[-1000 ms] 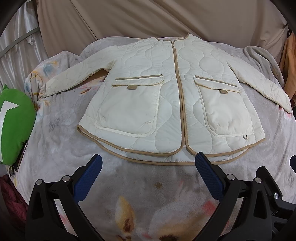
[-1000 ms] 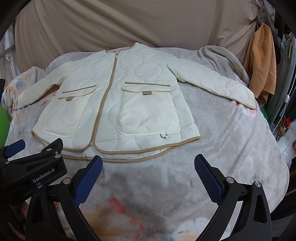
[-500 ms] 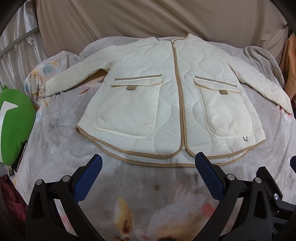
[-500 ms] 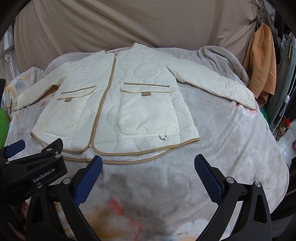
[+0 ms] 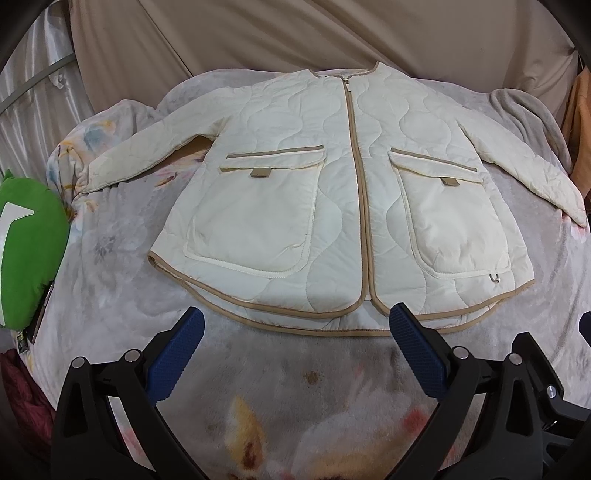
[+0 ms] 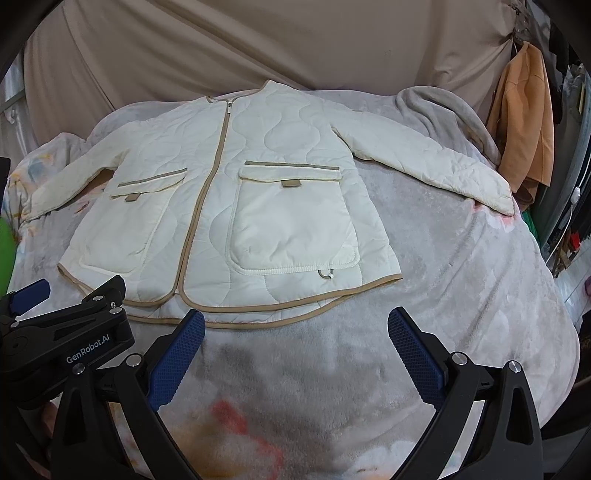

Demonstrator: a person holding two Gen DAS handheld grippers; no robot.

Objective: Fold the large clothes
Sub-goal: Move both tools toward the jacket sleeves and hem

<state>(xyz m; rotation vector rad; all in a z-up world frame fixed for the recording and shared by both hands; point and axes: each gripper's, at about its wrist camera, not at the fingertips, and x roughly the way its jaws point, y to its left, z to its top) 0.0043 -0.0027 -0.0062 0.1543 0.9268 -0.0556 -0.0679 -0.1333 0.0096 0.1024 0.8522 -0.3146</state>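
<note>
A cream quilted jacket with tan trim and two front pockets lies flat and zipped, front up, on a grey floral blanket, sleeves spread to both sides. It also shows in the right wrist view. My left gripper is open and empty, just short of the jacket's hem near the zip. My right gripper is open and empty, just short of the hem below the right pocket. The left gripper's body shows at the left of the right wrist view.
A green cushion lies at the bed's left edge. A grey blanket roll sits behind the right sleeve. An orange garment hangs at the right. A beige cloth backdrop stands behind the bed.
Both grippers have moved slightly forward toward the hem; the jacket sits a little lower and nearer in both views. The jacket itself has not moved.
</note>
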